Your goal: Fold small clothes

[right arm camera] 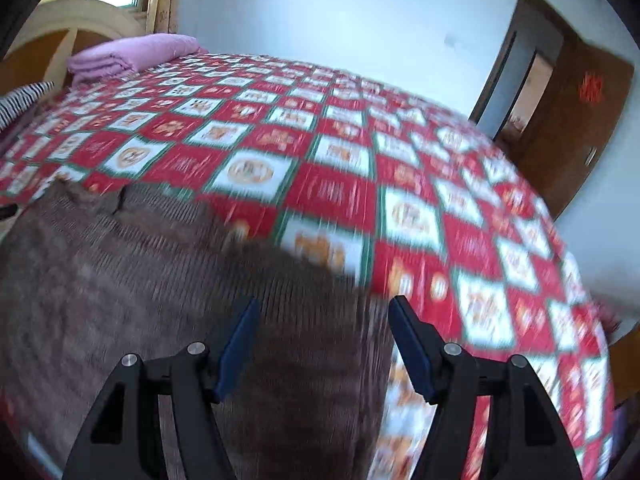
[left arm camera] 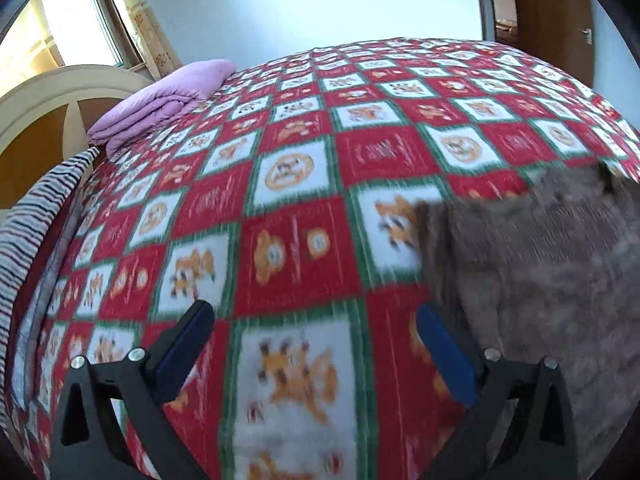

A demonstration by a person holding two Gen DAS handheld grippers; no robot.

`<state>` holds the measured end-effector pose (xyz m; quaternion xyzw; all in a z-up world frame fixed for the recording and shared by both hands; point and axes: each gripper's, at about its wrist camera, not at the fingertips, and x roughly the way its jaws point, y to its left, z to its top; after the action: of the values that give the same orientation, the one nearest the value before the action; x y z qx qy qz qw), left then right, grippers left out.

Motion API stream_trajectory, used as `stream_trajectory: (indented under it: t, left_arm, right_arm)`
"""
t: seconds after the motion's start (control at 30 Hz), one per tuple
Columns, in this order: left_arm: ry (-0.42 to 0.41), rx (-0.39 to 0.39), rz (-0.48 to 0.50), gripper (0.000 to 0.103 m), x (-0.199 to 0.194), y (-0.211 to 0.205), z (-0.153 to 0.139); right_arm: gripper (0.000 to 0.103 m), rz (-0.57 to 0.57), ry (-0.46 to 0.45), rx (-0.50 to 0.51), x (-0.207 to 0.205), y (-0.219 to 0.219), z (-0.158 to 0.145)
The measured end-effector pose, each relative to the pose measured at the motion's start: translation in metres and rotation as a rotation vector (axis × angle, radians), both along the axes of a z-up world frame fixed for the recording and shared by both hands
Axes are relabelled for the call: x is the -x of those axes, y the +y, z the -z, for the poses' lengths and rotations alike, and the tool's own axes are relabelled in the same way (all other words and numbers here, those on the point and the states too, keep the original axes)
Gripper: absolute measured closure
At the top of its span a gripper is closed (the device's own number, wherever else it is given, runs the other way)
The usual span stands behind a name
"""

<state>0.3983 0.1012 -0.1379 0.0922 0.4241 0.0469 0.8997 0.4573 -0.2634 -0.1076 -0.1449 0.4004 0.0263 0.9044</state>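
On the bed's red patchwork quilt, the brown ribbed garment lies spread flat for folding, flanked by the left hand-held gripper and right hand-held gripper, both open and empty, likely to take its edges.

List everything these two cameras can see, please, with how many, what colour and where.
garment: one, brown ribbed, lying on the bedspread in front of both claws
bedspread: one, red, white and green check, covering the bed
folded blanket: one, lilac, far corner by the headboard
striped cloth: one, red, white and dark stripes, left edge of bed
headboard: one, cream, behind the blanket
door: one, brown, far right
left claw: black, blue pads, open over the bedspread
right claw: black, blue pads, open above the garment's edge
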Motion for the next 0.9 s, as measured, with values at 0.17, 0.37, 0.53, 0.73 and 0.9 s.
stream_trajectory:
  t: [0.17,0.37,0.53,0.73,0.9]
  left_arm:
    - [-0.022,0.073,0.038,0.000,0.032,-0.012,0.001]
    - [0.012,0.076,-0.008,0.000,0.035,-0.022,0.019]
    - [0.046,0.146,-0.069,0.000,0.027,-0.007,0.027]
    - [0.016,0.193,-0.082,0.000,0.031,-0.005,0.032]
    - [0.003,0.179,-0.079,0.000,0.033,-0.006,0.032]
  right_arm:
    - [0.035,0.033,0.024,-0.138,0.034,-0.027,0.002]
    - [0.035,-0.043,0.104,-0.256,0.048,-0.011,0.019]
    - [0.035,0.083,0.127,-0.209,0.030,-0.016,0.038]
    - [0.035,0.054,0.111,-0.286,0.025,0.017,0.009]
    - [0.035,-0.075,0.195,-0.250,0.000,0.081,0.028]
